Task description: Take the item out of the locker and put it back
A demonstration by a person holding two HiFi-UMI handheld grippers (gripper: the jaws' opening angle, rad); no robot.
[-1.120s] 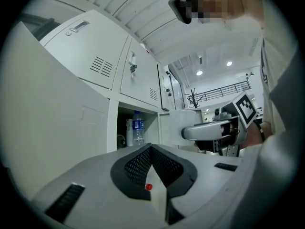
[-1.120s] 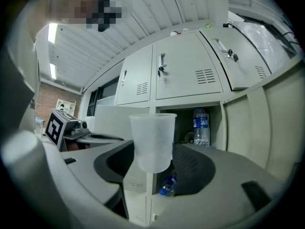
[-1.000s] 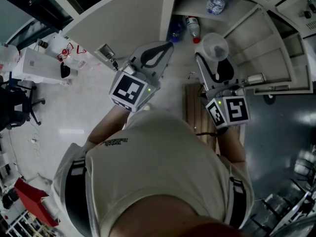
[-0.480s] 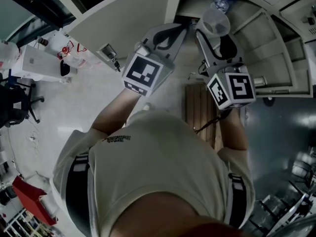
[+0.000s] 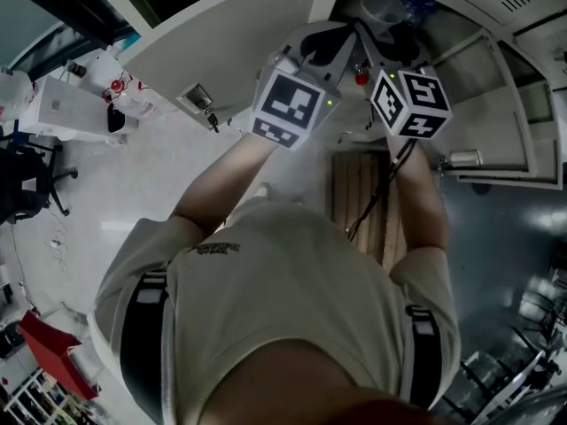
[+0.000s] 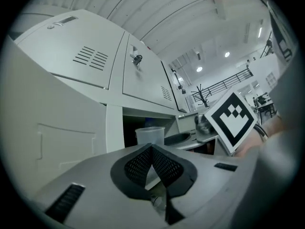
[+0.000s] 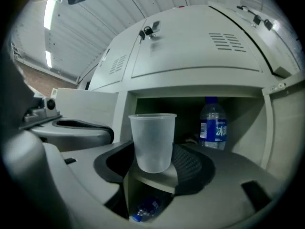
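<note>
A translucent plastic cup [image 7: 152, 140] stands upright between the pads of my right gripper [image 7: 152, 162], which is shut on its lower part. In the head view the cup [image 5: 383, 7] is at the mouth of the open locker [image 5: 461, 56], level with the upper compartment. A water bottle [image 7: 213, 123] with a blue label stands on that compartment's shelf, behind and right of the cup. My left gripper [image 6: 151, 149] is beside it on the left, jaws shut on nothing; from there the cup [image 6: 150, 135] shows just ahead. In the head view the left gripper [image 5: 321, 41] is near the locker's centre post.
The locker's left door [image 5: 230, 42] swings out to the left, with a key in its lock [image 5: 202, 104]. Another bottle [image 7: 144, 209] lies in the lower compartment. A wooden slatted board [image 5: 361, 193] lies on the floor below the locker. Desks and a chair [image 5: 27, 184] are far left.
Both grippers have moved up and forward towards the locker. The right one has carried the cup from in front of the lower compartment to the upper one.
</note>
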